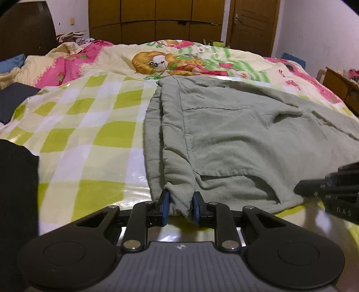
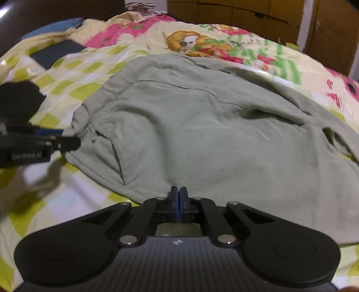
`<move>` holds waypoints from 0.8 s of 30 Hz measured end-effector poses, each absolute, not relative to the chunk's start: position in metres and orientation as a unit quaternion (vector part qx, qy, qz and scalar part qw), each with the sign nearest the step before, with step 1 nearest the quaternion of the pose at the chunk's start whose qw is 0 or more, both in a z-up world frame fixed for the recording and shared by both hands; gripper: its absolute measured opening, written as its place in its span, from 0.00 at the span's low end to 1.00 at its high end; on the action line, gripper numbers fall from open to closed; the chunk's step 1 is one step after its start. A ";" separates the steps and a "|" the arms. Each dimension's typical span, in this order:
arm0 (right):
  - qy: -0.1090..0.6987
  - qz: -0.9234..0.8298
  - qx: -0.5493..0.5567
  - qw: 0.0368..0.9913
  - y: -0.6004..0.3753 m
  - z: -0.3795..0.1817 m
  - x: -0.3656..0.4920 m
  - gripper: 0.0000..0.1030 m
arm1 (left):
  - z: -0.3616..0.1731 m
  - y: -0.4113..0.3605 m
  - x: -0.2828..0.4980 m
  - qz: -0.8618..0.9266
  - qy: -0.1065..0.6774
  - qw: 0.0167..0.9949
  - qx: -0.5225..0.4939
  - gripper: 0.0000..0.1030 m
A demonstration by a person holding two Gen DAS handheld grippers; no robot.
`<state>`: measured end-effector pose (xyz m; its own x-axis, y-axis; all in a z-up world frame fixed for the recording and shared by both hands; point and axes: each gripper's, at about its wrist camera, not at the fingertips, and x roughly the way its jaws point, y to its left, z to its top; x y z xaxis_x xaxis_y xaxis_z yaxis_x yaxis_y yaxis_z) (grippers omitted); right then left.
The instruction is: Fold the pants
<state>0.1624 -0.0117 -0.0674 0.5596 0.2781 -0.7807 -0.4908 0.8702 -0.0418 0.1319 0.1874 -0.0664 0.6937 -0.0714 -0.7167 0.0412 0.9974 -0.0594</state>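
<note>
The pale green pants (image 1: 235,134) lie spread on the bed, waist end toward me. In the left wrist view my left gripper (image 1: 180,207) has its blue pads on either side of a bunched fold at the pants' near left corner and grips it. In the right wrist view my right gripper (image 2: 178,197) is shut with its pads pressed together at the near edge of the pants (image 2: 202,125), pinching the cloth. The left gripper also shows at the left in the right wrist view (image 2: 67,142), on the corner. The right gripper shows at the right edge of the left wrist view (image 1: 300,189).
The bed is covered by a green-and-white checked sheet (image 1: 85,125) and a cartoon-print quilt (image 1: 170,58). A dark flat object (image 2: 56,54) lies at the left of the bed. A black cloth (image 1: 15,179) is at the near left. Wooden wardrobe (image 1: 157,20) and door stand behind.
</note>
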 end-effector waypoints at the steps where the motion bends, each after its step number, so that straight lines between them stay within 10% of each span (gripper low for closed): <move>1: 0.410 0.224 -0.134 0.874 -0.009 -0.066 0.160 0.06 | -0.067 0.189 0.131 -0.031 0.393 0.919 -0.016 0.35; 5: 0.367 0.241 -0.200 0.876 0.009 -0.066 0.146 0.51 | -0.066 0.195 0.131 -0.034 0.393 0.918 -0.024 0.35; 13: 0.352 0.309 -0.225 0.855 0.007 -0.065 0.138 0.74 | -0.058 0.214 0.125 -0.026 0.384 0.922 -0.035 0.35; 15: 0.356 0.304 -0.233 0.852 0.011 -0.072 0.137 0.70 | -0.057 0.218 0.121 -0.024 0.383 0.923 -0.035 0.35; 17: 0.381 0.307 -0.212 0.846 0.018 -0.080 0.142 0.38 | -0.056 0.222 0.115 -0.021 0.384 0.922 -0.033 0.35; 19: 0.400 0.306 -0.186 0.844 0.027 -0.079 0.141 0.27 | -0.056 0.228 0.105 -0.015 0.387 0.922 -0.027 0.35; 24: 0.416 0.344 -0.176 0.824 0.053 -0.074 0.111 0.18 | -0.054 0.258 0.081 0.022 0.395 0.918 -0.028 0.35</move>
<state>0.1114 0.0529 -0.0745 0.4185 0.4197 -0.8054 -0.7123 0.7018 -0.0045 0.0807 0.2583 -0.0543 0.6874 0.0189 -0.7261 -0.0626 0.9975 -0.0333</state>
